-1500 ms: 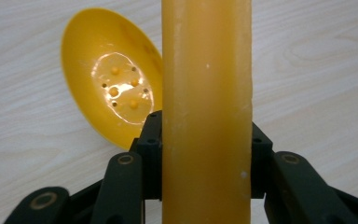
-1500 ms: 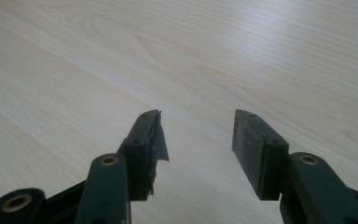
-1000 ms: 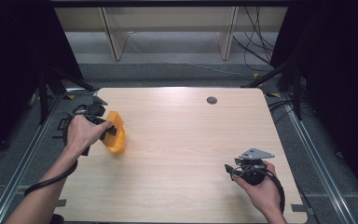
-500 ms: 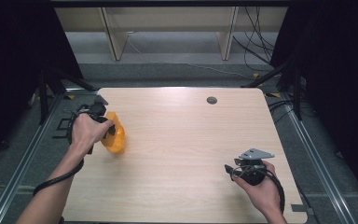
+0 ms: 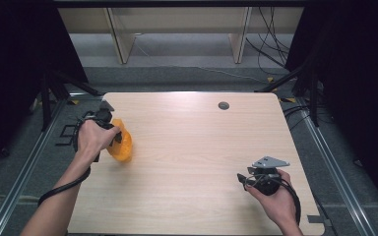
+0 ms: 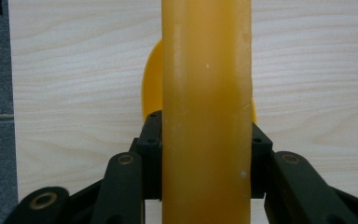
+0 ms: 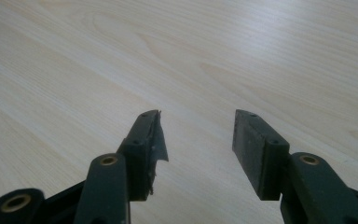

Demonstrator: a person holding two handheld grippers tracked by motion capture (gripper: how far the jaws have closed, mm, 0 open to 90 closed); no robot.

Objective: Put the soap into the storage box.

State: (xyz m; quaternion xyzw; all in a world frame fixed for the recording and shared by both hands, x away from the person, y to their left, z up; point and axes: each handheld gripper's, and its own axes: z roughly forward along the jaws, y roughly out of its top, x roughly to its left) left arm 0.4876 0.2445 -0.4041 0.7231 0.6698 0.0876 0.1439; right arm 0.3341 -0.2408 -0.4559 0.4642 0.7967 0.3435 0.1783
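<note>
An orange plastic object (image 5: 120,144) with a thick handle-like bar (image 6: 206,116) and a rounded body is held at the table's left side. My left gripper (image 5: 109,132) is shut on that bar, which runs upright between the two black jaws in the left gripper view. The rounded part shows behind the bar, over the light wooden tabletop (image 6: 74,70). My right gripper (image 5: 243,179) is held low near the table's front right, open, with nothing between its fingers (image 7: 144,140).
The light wooden table (image 5: 192,147) has a small dark round grommet (image 5: 223,105) near its back edge. Metal rails run along both sides, and dark stands and cables sit on the floor behind.
The left hand has shifted the orange object slightly on the left side of the table. The right gripper has stayed still.
</note>
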